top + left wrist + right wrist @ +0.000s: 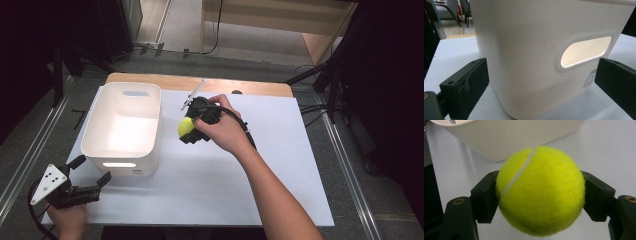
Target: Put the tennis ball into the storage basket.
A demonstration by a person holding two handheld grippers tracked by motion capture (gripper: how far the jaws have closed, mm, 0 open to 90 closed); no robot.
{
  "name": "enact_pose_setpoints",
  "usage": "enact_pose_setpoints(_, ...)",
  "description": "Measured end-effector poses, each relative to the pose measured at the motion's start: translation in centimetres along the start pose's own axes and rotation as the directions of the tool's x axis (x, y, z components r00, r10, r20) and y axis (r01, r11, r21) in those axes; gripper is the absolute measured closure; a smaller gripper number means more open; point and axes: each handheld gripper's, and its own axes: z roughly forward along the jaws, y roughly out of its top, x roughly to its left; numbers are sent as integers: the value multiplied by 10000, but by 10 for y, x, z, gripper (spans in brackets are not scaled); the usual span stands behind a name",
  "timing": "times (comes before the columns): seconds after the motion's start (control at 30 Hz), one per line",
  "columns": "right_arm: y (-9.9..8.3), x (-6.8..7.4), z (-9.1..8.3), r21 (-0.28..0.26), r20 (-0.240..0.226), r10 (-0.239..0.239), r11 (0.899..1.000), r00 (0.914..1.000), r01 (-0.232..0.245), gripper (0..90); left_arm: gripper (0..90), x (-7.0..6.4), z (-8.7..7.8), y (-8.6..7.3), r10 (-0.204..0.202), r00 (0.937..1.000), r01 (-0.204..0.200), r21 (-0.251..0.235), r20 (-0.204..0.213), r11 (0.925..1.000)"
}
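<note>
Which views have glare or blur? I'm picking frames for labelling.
High view: the white bin is blown out inside, its surroundings dark. Left gripper view: the handle slot glows, sharp. Right gripper view: the tennis ball is crisp, the bin behind it soft.

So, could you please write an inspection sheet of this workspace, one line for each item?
Surface: white table, wooden strip along its far edge.
Job's things: yellow ball held just right of the white bin; bin upright, nothing seen inside.
Clutter: nothing seen on the table.
Grippers: right claw shut on the ball, above the table beside the bin; left claw open at the bin's near corner, jaws apart from the wall.
Cables: black cable runs from the right claw along the forearm; another loops under the left claw.
Surroundings: grey floor, metal rails both sides, dark stands, wooden furniture behind.
</note>
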Motion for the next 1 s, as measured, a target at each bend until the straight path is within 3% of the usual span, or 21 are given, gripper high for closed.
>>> enact_pose_setpoints(1.0,49,19,1,-383,-443,-749,9966,9962,733,240,0,-1,2,0,90,10000,-90,121,0,9999)
